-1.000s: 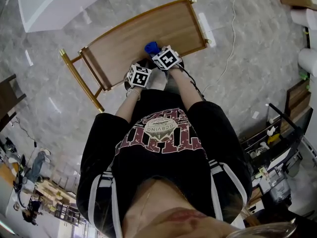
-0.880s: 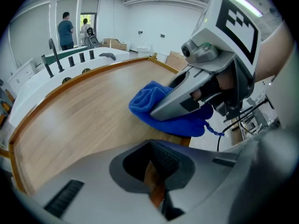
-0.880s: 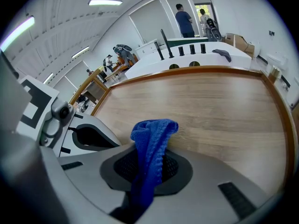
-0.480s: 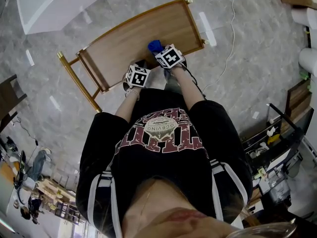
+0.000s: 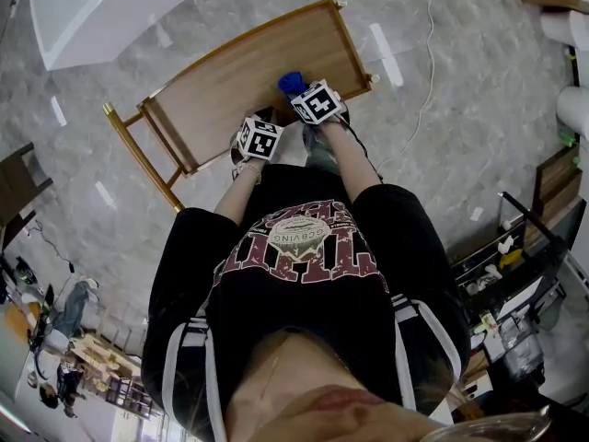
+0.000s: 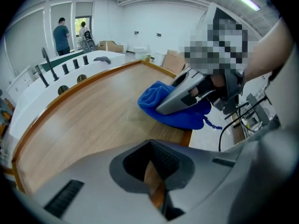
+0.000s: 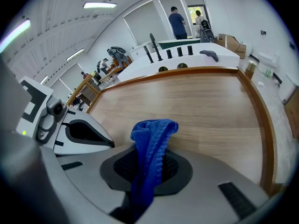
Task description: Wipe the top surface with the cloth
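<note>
Cloth (image 7: pixel 154 129), blue, sits pinched in the fingers of my right gripper (image 7: pixel 148 169) at the near edge of the table (image 5: pixel 239 72), while my left gripper (image 6: pixel 152 171) has its fingers nearly together and empty, and I judge most of the top unwiped.

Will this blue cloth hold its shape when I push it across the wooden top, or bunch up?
Probably floppy: the blue cloth folds over limp above the right gripper, which is shut on it. Likely light and grippy, given its knit texture, so it may bunch on the wooden top.
</note>
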The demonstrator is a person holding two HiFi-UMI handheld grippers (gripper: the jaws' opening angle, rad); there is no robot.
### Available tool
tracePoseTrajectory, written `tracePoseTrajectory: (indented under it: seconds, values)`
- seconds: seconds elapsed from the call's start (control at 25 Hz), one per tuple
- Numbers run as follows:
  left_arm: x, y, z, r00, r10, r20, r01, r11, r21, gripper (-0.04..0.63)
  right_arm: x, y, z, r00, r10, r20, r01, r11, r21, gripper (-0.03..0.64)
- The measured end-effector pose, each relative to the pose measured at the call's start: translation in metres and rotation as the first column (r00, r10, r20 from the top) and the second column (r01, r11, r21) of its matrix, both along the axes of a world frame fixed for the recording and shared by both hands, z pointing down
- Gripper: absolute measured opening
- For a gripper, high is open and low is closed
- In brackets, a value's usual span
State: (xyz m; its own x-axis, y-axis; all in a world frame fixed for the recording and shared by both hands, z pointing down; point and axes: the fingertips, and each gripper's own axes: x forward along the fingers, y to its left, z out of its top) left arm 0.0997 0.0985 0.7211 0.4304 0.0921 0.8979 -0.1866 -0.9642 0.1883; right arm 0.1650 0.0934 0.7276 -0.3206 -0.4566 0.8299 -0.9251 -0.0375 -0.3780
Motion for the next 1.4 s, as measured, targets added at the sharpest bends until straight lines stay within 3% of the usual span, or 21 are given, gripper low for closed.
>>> tracePoseTrajectory:
  seconds: [0.24,0.36,0.8,1.04,1.4]
  values:
    - [0.018,0.030,0.010,0.991,0.131,0.024,-0.130,0.991,-0.031,0.048,0.024,0.010,0.003,0.999,0.037,-0.024,-0.038,0.999,-0.009,0.055]
    - [0.017,0.034,0.012,0.987,0.156,0.039,-0.155,0.988,-0.029,0.048,0.033,0.014,0.002,0.998,0.064,-0.028,-0.065,0.998,-0.015,0.055]
    - [0.017,0.029,0.014,0.994,0.088,0.059,-0.082,0.993,-0.089,0.048,0.070,0.032,0.003,0.985,0.165,-0.051,-0.166,0.986,-0.018,0.055]
    - [0.018,0.029,0.014,0.994,0.085,0.074,-0.079,0.994,-0.081,0.048,0.084,0.040,0.004,0.980,0.191,-0.054,-0.192,0.981,-0.022,0.055]
    - [0.017,0.027,0.014,0.994,0.076,0.084,-0.069,0.994,-0.081,0.048,0.110,0.055,0.001,0.967,0.213,-0.141,-0.220,0.975,-0.033,0.055]
